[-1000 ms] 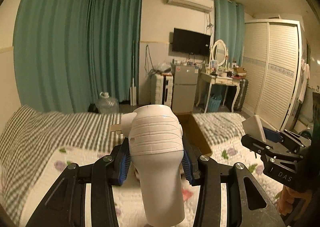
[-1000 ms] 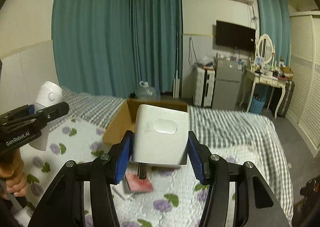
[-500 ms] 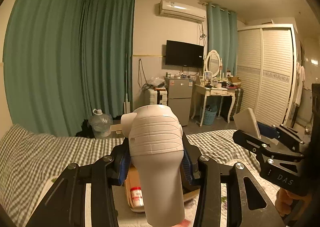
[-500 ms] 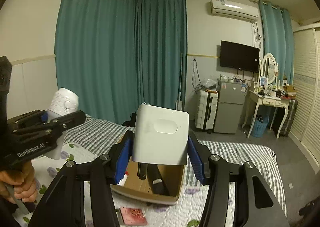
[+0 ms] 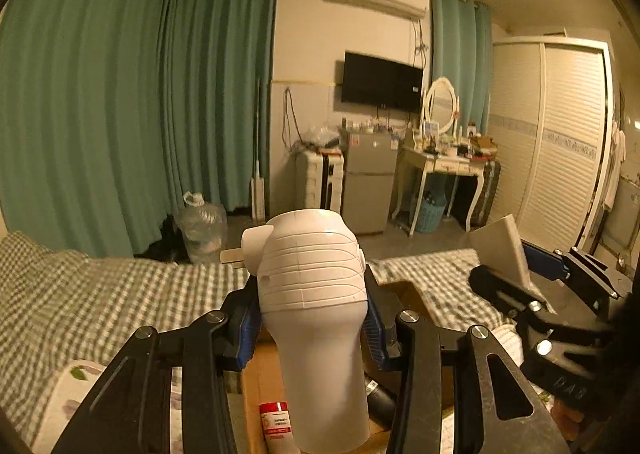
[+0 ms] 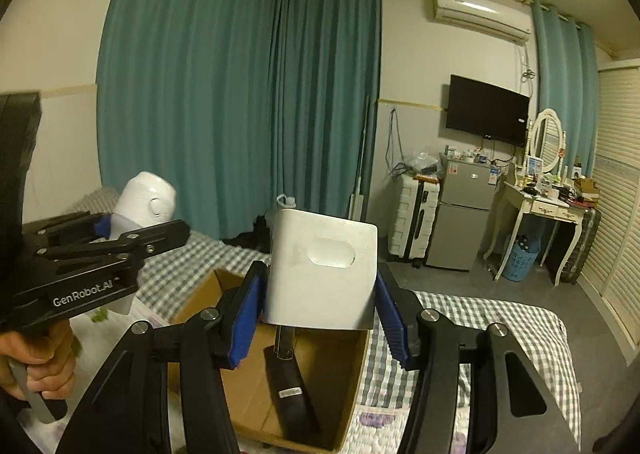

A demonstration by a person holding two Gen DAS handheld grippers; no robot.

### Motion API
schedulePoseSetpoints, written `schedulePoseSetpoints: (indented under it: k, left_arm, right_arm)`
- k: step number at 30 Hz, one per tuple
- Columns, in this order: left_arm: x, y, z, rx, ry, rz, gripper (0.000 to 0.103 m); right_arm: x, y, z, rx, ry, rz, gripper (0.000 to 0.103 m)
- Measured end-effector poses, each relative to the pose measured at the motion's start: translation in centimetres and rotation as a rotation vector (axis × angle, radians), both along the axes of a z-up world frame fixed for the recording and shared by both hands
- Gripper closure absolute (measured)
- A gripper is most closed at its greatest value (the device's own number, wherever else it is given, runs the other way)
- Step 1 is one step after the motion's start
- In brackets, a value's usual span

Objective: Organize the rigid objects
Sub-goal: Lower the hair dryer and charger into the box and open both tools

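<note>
White hair dryer [image 5: 312,294] stands upright, clamped in left gripper [image 5: 310,318] above the cardboard box [image 6: 340,366]; right gripper [image 6: 318,318] grips a white cube [image 6: 322,274].

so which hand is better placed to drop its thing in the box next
Probably right. The right tongs hold the white square box over the open cardboard box. The left tongs, gripping the white appliance, sit over its near edge.

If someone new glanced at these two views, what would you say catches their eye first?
Most striking is that both grippers are loaded: the left gripper clamps a white ribbed device, and the right gripper clamps a white rounded box. Both hang above an open cardboard box on the bed, which already holds a folded black umbrella. Behind, teal curtains fill the far wall.
</note>
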State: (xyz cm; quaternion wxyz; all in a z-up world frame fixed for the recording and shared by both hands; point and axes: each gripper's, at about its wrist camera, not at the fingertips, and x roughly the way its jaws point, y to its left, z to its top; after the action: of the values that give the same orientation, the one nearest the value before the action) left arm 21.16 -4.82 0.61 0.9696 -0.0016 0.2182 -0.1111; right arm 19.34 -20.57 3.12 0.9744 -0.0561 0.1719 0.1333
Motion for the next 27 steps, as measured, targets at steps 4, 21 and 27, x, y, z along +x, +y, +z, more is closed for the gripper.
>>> schedulePoseSetpoints:
  k: [4, 21, 27]
  left_arm:
    - [2.6, -0.7, -2.9, 0.005, 0.095, -0.011, 0.058]
    - [6.2, -1.8, -10.9, 0.08, 0.325, -0.032, 0.058]
    - [6.6, -2.4, -10.7, 0.085, 0.334, -0.035, 0.056]
  right_arm:
    - [3.0, 0.5, -3.2, -0.048, 0.056, 0.012, 0.05]
    - [8.6, 1.8, -14.0, -0.148, 0.336, 0.066, 0.05]
    - [8.6, 1.8, -14.3, -0.153, 0.357, 0.064, 0.049]
